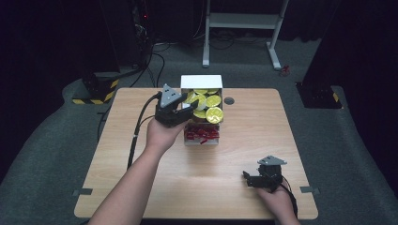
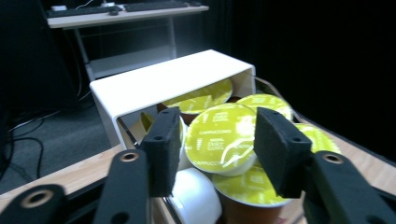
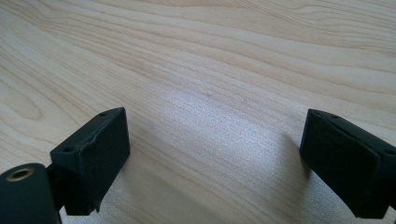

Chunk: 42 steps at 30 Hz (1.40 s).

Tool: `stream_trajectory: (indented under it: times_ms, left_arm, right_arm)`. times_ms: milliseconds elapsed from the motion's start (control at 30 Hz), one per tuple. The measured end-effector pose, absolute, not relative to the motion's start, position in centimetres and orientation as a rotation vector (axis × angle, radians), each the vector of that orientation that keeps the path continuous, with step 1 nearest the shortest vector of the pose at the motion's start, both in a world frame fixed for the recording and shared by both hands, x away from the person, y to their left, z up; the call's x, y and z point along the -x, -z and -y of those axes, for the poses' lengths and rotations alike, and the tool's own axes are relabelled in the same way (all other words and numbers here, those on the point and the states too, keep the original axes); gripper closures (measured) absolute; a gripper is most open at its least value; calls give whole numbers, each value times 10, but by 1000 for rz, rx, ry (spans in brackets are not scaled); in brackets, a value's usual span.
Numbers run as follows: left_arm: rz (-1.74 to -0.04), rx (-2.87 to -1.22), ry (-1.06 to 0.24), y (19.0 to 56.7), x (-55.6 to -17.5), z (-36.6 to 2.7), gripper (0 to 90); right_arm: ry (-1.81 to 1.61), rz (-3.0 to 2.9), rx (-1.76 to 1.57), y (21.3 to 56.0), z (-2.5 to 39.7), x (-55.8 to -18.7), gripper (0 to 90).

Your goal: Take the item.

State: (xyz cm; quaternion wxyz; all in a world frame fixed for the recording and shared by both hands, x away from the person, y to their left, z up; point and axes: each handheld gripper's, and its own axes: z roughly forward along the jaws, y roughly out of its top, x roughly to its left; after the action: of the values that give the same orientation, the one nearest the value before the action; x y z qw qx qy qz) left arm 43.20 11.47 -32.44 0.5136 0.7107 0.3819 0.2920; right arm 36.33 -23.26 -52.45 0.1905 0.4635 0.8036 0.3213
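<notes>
- The left gripper [image 2: 215, 149] is held part open around a yellow-lidded capsule [image 2: 219, 137] in the box [image 2: 154, 86].
- The right gripper [image 3: 212, 158] is rested wide open, empty, on the table [image 3: 210, 60].

White open-fronted cardboard box [image 2: 154, 84] hides the rearmost yellow-lidded brown coffee capsules [image 2: 205, 95]. Lid print on the front capsule blurred at 6 o'clock. Small red packets [image 1: 202, 134]: too small to identify.
</notes>
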Motion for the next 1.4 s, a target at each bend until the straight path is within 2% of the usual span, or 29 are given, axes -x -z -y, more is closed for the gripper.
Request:
stream_trajectory:
  times_ms: [267, 567, 667, 733, 800, 833, 1033, 1067, 1100, 1133, 1400]
  left_arm:
    - [-927, -1726, -687, 331, -438, -108, 408]
    - [-913, -1757, -713, 334, -435, -101, 369]
    - [-881, -1710, -665, 332, -433, -105, 364]
    - [-868, -1661, -677, 327, -430, -111, 481]
    - [-903, -1657, -692, 326, -432, -111, 563]
    - [-903, -1657, -692, 326, -432, -111, 573]
    - [-950, -1700, -688, 332, -439, -103, 437]
    - [-953, -1704, -697, 332, -439, -100, 437]
    - [-954, -1716, -704, 333, -440, -97, 368]
    - [-956, -1724, -698, 334, -440, -96, 347]
    - [-956, -1746, -699, 338, -441, -91, 301]
  right_arm:
    - [-900, -2258, -1296, 524, 233, -363, 85]
    - [-901, -2258, -1296, 524, 233, -363, 85]
    - [-901, -2258, -1296, 524, 233, -363, 84]
    - [-901, -2258, -1296, 524, 233, -363, 85]
    - [-901, -2258, -1296, 524, 233, -363, 85]
    - [-901, -2258, -1296, 524, 233, -363, 85]
    - [-901, -2258, -1296, 525, 233, -363, 85]
    - [-901, -2258, -1296, 525, 233, -363, 85]
    - [-902, -2257, -1300, 524, 233, -363, 85]
    - [-902, -2257, -1300, 524, 233, -363, 85]
    - [-902, -2258, -1297, 524, 233, -363, 85]
